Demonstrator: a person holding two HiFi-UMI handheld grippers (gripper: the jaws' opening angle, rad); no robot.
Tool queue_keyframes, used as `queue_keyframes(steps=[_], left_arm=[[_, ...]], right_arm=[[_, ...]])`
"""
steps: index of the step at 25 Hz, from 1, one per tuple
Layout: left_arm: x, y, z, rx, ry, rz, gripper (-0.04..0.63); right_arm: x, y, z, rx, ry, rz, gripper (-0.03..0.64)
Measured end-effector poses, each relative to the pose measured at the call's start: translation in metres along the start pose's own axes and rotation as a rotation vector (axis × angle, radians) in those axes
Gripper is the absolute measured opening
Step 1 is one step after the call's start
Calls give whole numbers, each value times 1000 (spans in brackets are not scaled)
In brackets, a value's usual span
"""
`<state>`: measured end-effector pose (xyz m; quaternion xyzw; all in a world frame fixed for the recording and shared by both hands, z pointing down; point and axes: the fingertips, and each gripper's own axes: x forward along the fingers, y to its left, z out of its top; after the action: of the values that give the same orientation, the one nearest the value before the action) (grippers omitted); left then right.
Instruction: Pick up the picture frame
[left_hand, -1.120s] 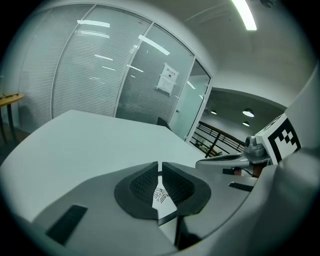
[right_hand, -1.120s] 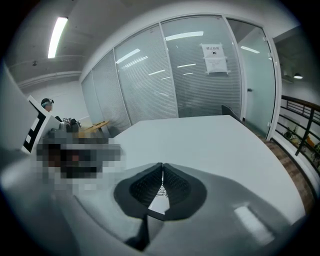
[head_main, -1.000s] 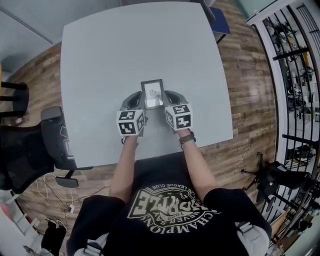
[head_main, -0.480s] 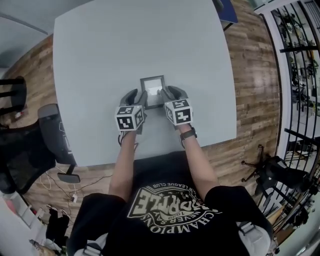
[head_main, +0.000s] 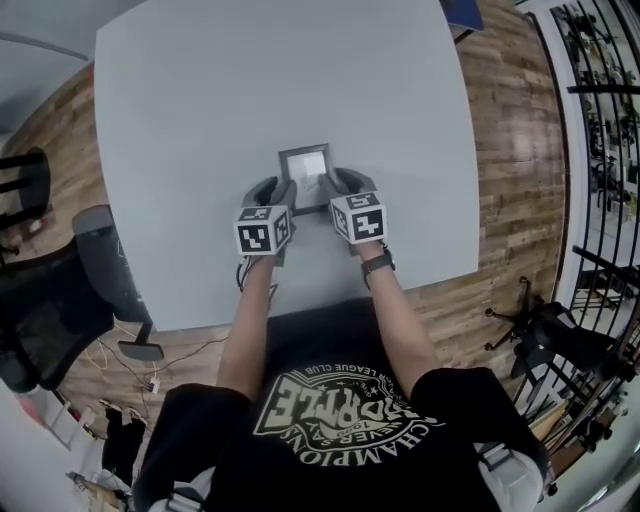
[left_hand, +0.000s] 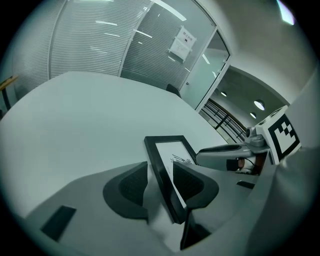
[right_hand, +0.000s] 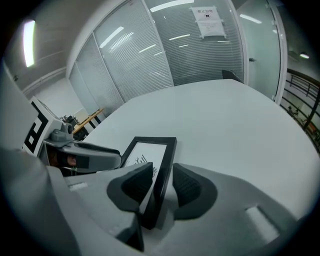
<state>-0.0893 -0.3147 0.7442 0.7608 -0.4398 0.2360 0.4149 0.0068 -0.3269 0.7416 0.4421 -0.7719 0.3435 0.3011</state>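
Observation:
A black picture frame (head_main: 306, 172) with a white sheet and a small drawing rests tilted on the grey table (head_main: 200, 110), in front of the person. My left gripper (head_main: 279, 193) is open, and the frame's left edge (left_hand: 167, 170) stands between its pads without being pressed. My right gripper (head_main: 334, 186) is open too, its pads either side of the frame's right edge (right_hand: 159, 172) with a gap showing. In the left gripper view the right gripper (left_hand: 224, 155) reaches in from the right. In the right gripper view the left gripper (right_hand: 87, 152) comes in from the left.
A black office chair (head_main: 60, 290) stands off the table's left edge on the wooden floor. A black metal railing (head_main: 600, 140) runs along the right. Glass walls with blinds (right_hand: 190, 45) close the room beyond the table's far side.
Both grippers have come down with the frame, which now sits lower on the table and farther from the person. The jaws now stand apart from its edges.

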Motion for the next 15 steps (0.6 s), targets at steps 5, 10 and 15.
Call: queue_keyframes(steps=[5,10,15], left_arm=[[7,-1,-6,-30,6,1,147],[13,-1,-11,15,14,36,144],[14,1,-10,29,16,65,140]], right_arm=[[5,0,-6,-3,12,9,114],[9,-2,-13,3,22,5,112],[10,-3,-12,2,16,-13,95]])
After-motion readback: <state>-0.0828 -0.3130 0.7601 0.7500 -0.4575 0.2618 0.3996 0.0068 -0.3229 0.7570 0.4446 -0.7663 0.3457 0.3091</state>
